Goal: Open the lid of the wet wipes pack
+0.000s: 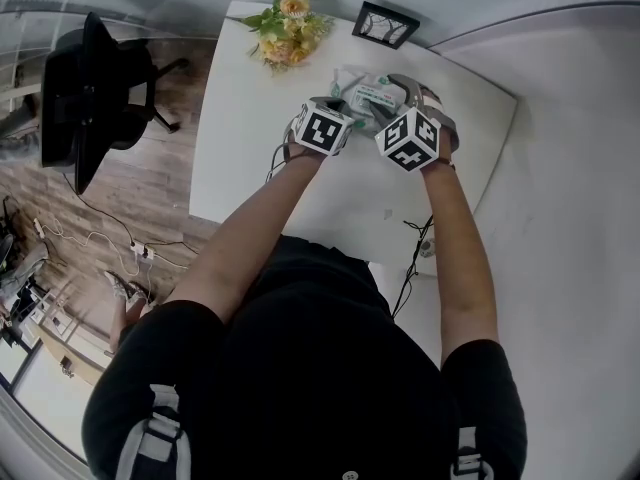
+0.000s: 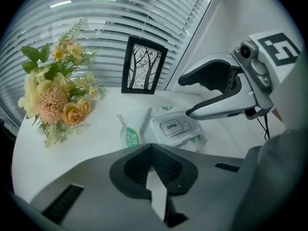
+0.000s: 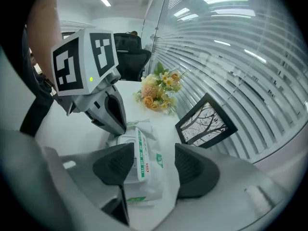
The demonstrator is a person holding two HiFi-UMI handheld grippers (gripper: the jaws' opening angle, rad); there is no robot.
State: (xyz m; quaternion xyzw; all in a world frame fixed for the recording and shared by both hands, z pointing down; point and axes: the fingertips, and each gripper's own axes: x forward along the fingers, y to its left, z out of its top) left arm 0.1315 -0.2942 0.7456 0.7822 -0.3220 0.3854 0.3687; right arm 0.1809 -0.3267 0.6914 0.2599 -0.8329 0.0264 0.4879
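Table — white, w/ wipes pack, flowers, pic frame; blinds behind

White counter. On it: a bunch of flowers by the far left corner, a picture frame at the far edge, a wet wipes pack nearer the middle.

Flowers left of frame, pack before

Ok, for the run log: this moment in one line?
left tool shut by pack | right tool open over pack | lid looks closed
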